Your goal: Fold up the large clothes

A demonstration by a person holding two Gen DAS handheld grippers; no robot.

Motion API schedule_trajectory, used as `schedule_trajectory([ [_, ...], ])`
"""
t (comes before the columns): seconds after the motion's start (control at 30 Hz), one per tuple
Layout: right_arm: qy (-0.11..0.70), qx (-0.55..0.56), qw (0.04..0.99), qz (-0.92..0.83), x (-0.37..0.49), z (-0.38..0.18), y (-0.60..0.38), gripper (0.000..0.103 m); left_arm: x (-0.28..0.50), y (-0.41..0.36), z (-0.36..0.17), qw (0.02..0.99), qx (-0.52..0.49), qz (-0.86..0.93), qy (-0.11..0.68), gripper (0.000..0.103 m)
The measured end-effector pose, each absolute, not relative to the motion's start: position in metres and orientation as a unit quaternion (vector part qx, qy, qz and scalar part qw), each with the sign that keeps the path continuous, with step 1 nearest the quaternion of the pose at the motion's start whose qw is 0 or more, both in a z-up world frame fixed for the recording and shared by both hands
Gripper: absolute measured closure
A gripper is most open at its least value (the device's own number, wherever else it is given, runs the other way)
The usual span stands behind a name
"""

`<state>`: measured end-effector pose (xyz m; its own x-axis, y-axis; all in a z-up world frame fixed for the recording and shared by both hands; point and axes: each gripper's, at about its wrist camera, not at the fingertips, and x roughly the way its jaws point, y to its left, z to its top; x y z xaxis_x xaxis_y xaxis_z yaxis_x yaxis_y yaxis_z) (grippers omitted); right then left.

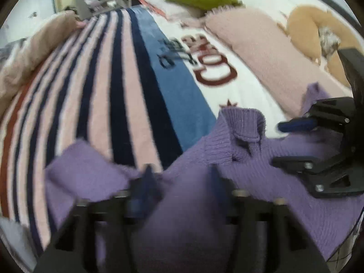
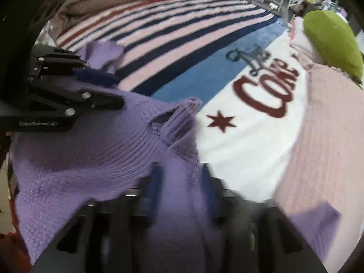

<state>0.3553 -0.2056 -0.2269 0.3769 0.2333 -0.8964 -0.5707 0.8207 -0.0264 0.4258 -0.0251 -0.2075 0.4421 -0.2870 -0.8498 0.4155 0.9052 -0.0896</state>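
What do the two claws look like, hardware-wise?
Both look identical: matte black angular bodies with triangular cut-outs and silver screw heads. Each finger ends in a dark blue pad. The left claw carries small pale lettering on its side plate, too blurred to read. The right claw shows the same black linkage and one blue pad. No cables or sleeves visible.

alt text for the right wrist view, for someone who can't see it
A purple knit sweater bunches between the right gripper's blue-padded fingers, with the left gripper gripping the same sweater at left. It lies on a striped pink, navy and white blanket lettered in dark red, with a green cushion at far right.
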Motion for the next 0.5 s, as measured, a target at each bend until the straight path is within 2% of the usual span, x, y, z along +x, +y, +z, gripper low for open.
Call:
schedule_trajectory([
  [0.17, 0.459, -0.153, 0.842, 0.239, 0.327, -0.18, -0.249, 0.054, 0.383, 0.008, -0.17, 0.864, 0.043, -0.224, 0.449, 0.042],
  [0.27, 0.47, -0.148, 0.831, 0.257, 0.308, -0.169, -0.271, 0.055, 0.363, 0.029, -0.16, 0.874, 0.02, -0.218, 0.434, 0.038],
  [0.3, 0.474, -0.149, 0.823, 0.275, 0.297, -0.169, -0.276, 0.068, 0.351, 0.039, -0.157, 0.877, 0.01, -0.218, 0.429, 0.037],
  [0.33, 0.48, -0.144, 0.815, 0.289, 0.291, -0.171, -0.279, 0.093, 0.346, 0.046, -0.156, 0.878, 0.005, -0.218, 0.426, 0.037],
  [0.37, 0.487, -0.139, 0.809, 0.297, 0.29, -0.175, -0.281, 0.103, 0.337, 0.052, -0.156, 0.879, 0.001, -0.217, 0.424, 0.037],
  [0.5, 0.523, -0.142, 0.799, 0.26, 0.293, -0.208, -0.282, 0.103, 0.304, 0.077, -0.161, 0.884, -0.029, -0.202, 0.42, 0.031],
])
